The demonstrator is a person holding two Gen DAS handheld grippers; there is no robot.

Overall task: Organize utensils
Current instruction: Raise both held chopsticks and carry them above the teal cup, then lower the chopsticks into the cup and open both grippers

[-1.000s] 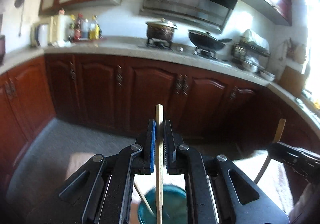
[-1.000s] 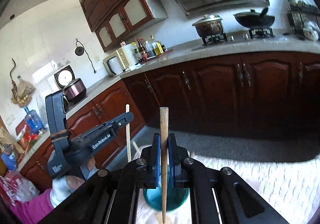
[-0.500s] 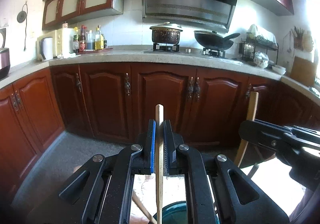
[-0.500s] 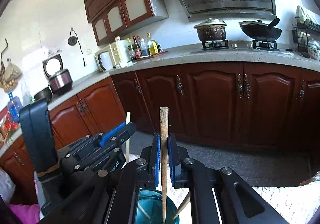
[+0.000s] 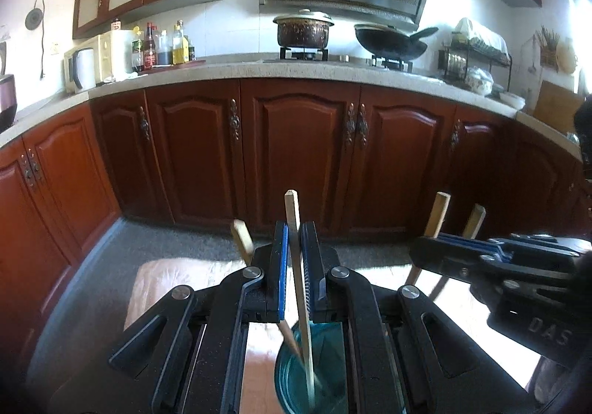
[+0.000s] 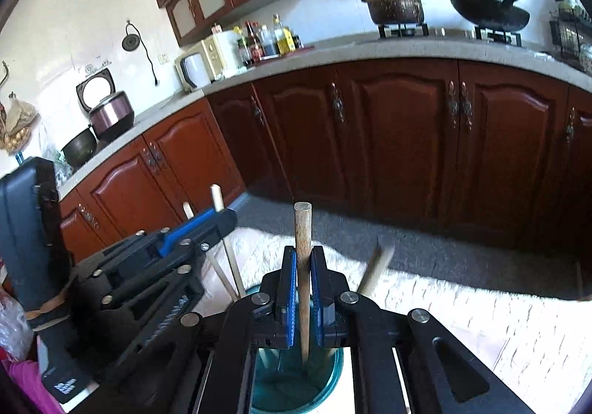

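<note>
A teal glass cup [image 5: 314, 373] stands under my left gripper [image 5: 296, 247]; it also shows in the right wrist view [image 6: 296, 380]. A pale square stick [image 5: 298, 266] stands between the slightly parted left pads, leaning, its lower end in the cup. My right gripper [image 6: 303, 266] has a round wooden handle [image 6: 303, 266] between its pads, which show small gaps; its lower end is in the cup. More wooden handles [image 5: 242, 240] lean in the cup. The right gripper shows at the right of the left view [image 5: 429, 251].
The cup stands on a table with a pale woven mat [image 6: 481, 321] and a pinkish cloth [image 5: 166, 280]. Dark red kitchen cabinets [image 5: 296, 151] with a stone counter [image 5: 296, 70] lie beyond a grey floor [image 5: 111, 266].
Both grippers have lowered their sticks into the cup and the pads have eased apart. The pale stick now leans. The right gripper has come closer to the left.
</note>
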